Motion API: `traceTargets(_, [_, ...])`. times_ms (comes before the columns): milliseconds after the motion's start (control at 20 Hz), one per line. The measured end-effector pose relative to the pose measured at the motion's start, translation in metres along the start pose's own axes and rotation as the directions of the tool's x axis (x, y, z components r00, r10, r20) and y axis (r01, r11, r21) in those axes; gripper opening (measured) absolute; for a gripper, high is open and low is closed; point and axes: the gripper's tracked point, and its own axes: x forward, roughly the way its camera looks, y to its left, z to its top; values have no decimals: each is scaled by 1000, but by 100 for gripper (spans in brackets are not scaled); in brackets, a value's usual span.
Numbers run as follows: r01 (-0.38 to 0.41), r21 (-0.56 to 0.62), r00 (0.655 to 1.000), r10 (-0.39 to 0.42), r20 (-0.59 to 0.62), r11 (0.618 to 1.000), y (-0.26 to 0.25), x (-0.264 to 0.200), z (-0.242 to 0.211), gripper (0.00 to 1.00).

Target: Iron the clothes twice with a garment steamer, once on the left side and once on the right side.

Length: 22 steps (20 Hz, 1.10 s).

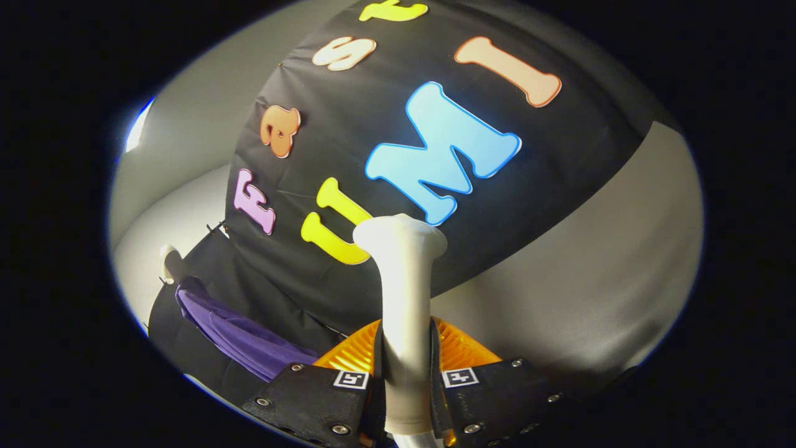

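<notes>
A purple shirt [239,339] hangs off to the left, against the black wall [559,155]. The claw [405,379] pinches the steamer [404,292] tight between both fingers. The steamer stands long and straight up from the claw, with its wide head at the far end, toward the wall.

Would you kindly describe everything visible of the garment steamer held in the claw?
The garment steamer is a pale, matte, plastic-looking wand: a slim neck widening into a flat head at the top. It stands upright between the two fingers of the claw, which press it from both sides. Its head points away from the purple garment, touching nothing else.
</notes>
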Motion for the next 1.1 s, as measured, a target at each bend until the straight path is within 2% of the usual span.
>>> traceTargets(200, [1, -97, 995, 10, 104, 995, 45, -43, -19, 28])
traceTargets(350, [41, -191, 981, -3, 194, 981, 82, -80, -37, 28])
traceTargets(500, [37, -231, 957, 33, 289, 972, 130, -116, -51, 28])
traceTargets(700, [81, -280, 912, 42, 407, 957, 173, -156, -70, 28])
traceTargets(850, [147, -342, 877, 37, 479, 928, 205, -166, -89, 28])
traceTargets(1100, [198, -429, 873, 41, 487, 881, 243, -150, -138, 28])
